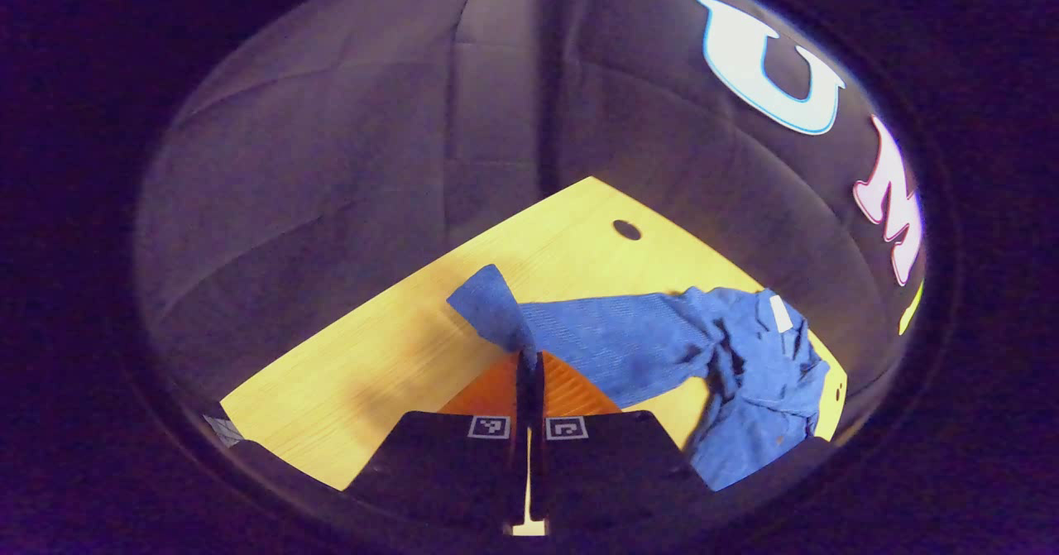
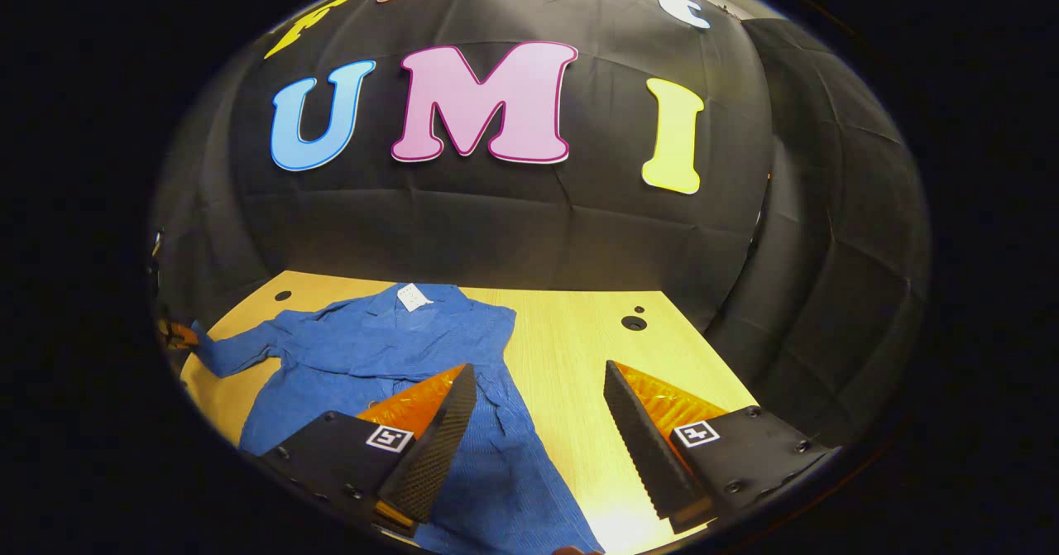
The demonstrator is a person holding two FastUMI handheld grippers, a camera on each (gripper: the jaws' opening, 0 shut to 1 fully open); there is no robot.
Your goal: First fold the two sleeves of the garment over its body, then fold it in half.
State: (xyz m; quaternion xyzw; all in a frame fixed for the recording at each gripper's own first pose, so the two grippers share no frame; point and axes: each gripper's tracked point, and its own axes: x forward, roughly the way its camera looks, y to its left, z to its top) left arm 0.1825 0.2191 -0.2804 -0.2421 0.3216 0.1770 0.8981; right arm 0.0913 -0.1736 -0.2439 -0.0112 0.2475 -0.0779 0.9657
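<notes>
- Shirt (image 2: pixel 389 356) lies spread on bench (image 2: pixel 563 348), collar toward the wall, body rumpled.
- Sleeve (image 1: pixel 529 323) stretched out sideways; left tongs (image 1: pixel 529 365) closed on it near the cuff.
- Right tongs (image 2: pixel 538 423) open, hovering over the shirt's other edge, holding nothing.
- Judgement: first sleeve fold in hand. Lift the cuff low, carry it across the body, lay flat, then release. Dragging risks bunching.

The garment (image 2: pixel 389 365) lies on the left half of the table (image 2: pixel 571 348), its collar at the far edge, one sleeve (image 2: pixel 236 346) stretching left.
</notes>
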